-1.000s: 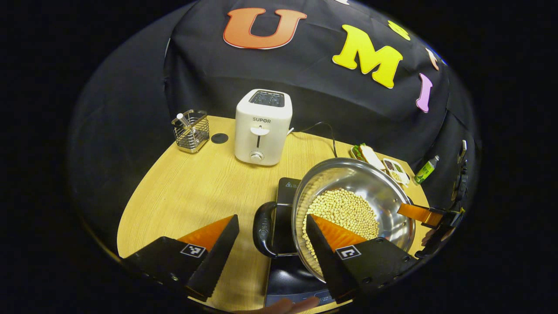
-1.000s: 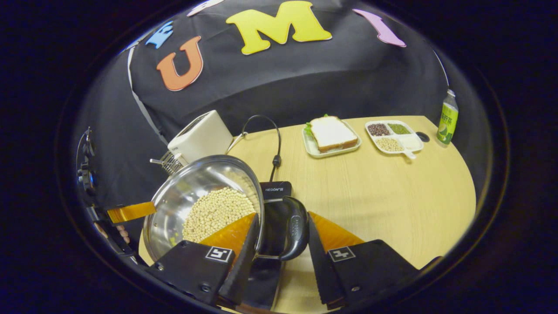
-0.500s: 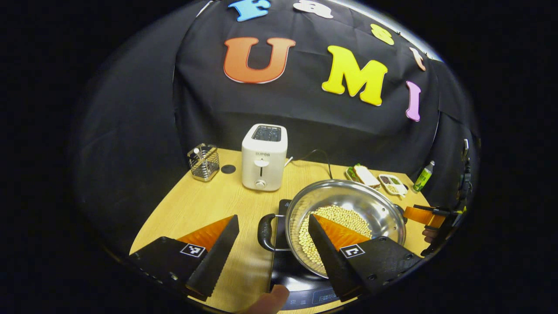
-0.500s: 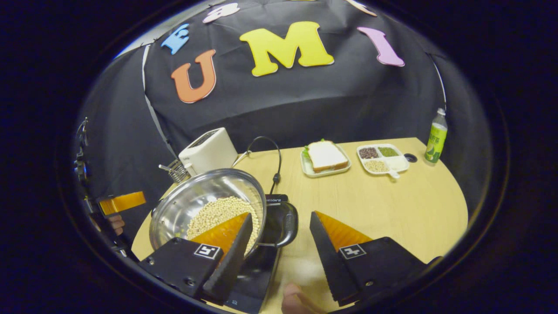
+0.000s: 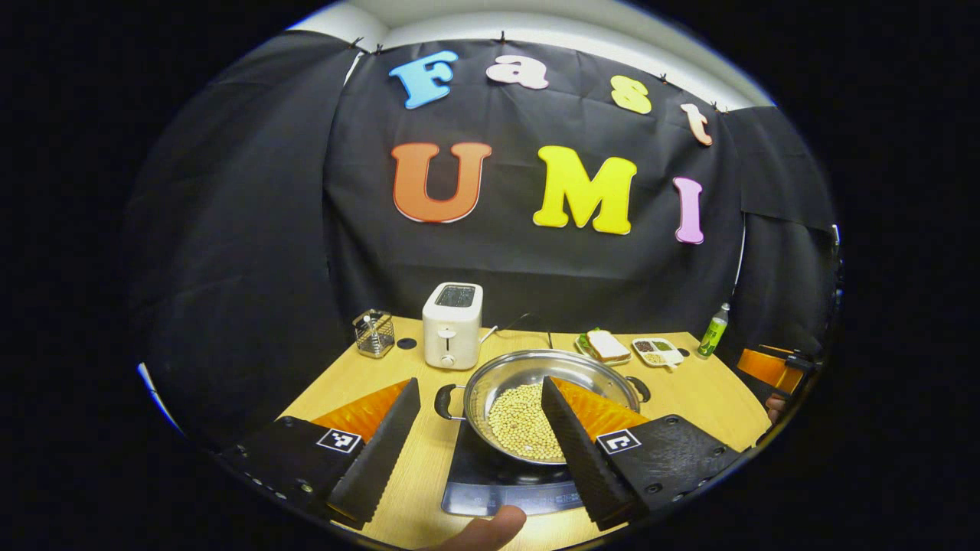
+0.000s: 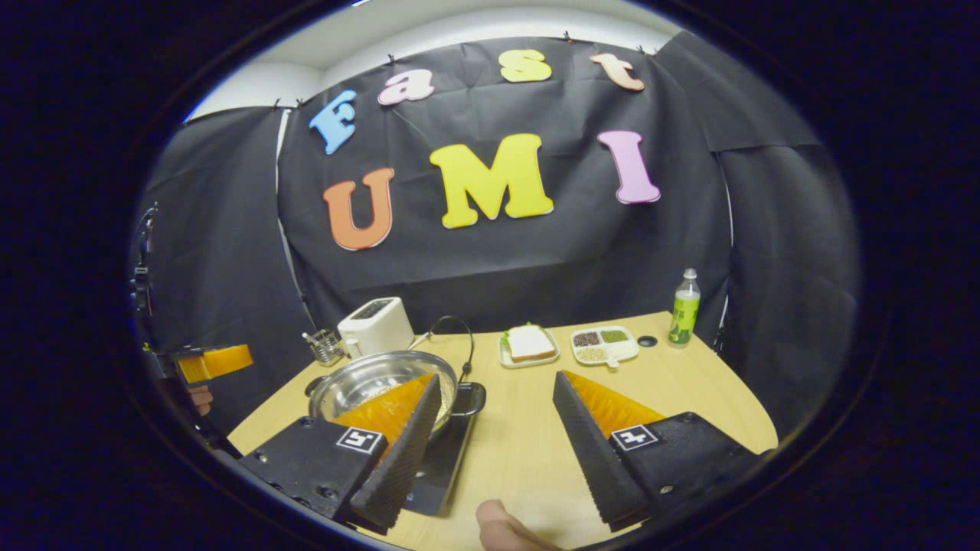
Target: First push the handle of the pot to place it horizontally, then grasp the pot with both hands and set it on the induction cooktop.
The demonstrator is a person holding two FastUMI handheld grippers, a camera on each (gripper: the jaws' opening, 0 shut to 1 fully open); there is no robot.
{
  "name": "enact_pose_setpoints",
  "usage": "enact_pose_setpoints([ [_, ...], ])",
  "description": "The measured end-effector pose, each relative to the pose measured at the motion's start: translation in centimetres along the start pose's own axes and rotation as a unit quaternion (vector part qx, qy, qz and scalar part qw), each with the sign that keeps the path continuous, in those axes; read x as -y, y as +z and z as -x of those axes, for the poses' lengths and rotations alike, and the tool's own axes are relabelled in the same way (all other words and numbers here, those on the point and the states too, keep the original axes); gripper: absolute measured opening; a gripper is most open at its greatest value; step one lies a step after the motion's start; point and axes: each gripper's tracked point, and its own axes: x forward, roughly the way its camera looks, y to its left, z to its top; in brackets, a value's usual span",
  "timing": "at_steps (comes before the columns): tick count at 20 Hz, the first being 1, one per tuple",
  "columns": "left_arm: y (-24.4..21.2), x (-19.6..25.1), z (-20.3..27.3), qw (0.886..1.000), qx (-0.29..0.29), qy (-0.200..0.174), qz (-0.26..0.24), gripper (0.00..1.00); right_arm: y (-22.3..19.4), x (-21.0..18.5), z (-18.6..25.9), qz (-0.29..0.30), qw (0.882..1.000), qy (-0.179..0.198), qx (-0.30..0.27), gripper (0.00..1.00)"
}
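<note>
In the left gripper view, my left gripper [image 5: 478,417] hangs with fingers spread wide and empty, and the pot [image 5: 547,398] of beans sits on the cooktop [image 5: 490,482] in the middle of the table [image 5: 360,375]. In the right gripper view, my right gripper [image 6: 498,417] is also wide apart, holding nothing; the pot [image 6: 367,379] rests on the cooktop [image 6: 440,474] to its left, near the toaster [image 6: 375,325].

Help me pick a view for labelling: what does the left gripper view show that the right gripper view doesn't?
Left gripper view: a clear look at the beans in the pot, the cooktop control strip, the right gripper at far right. Right gripper view: the left gripper at far left. Both: pot on cooktop, toaster, sandwich, bottle.
</note>
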Motion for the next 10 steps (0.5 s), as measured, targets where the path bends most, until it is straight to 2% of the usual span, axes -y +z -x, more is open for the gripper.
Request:
enact_pose_setpoints([
  [3, 2.8, 2.3, 4.7, 0.999, 0.053, -0.004, -0.005, 0.95, 2.6, 1.2, 5.7, 0.007, 0.999, -0.015, 0.042, 0.89],
  [7, 5.0, 4.6, 11.4, 0.994, 0.106, -0.010, 0.000, 0.95, 5.3, 3.5, 13.0, 0.009, 0.994, -0.049, 0.097, 0.96],
  [8, 5.3, 5.0, 12.8, 0.993, 0.116, -0.008, -0.002, 0.95, 5.4, 4.1, 14.5, 0.011, 0.993, -0.057, 0.107, 0.99],
  [9, 5.2, 5.5, 14.0, 0.993, 0.121, -0.009, -0.006, 0.95, 5.3, 4.8, 15.7, 0.013, 0.991, -0.068, 0.111, 0.96],
  [10, 5.0, 6.1, 15.2, 0.992, 0.124, -0.008, -0.010, 0.95, 5.0, 5.5, 16.7, 0.017, 0.991, -0.076, 0.113, 0.99],
])
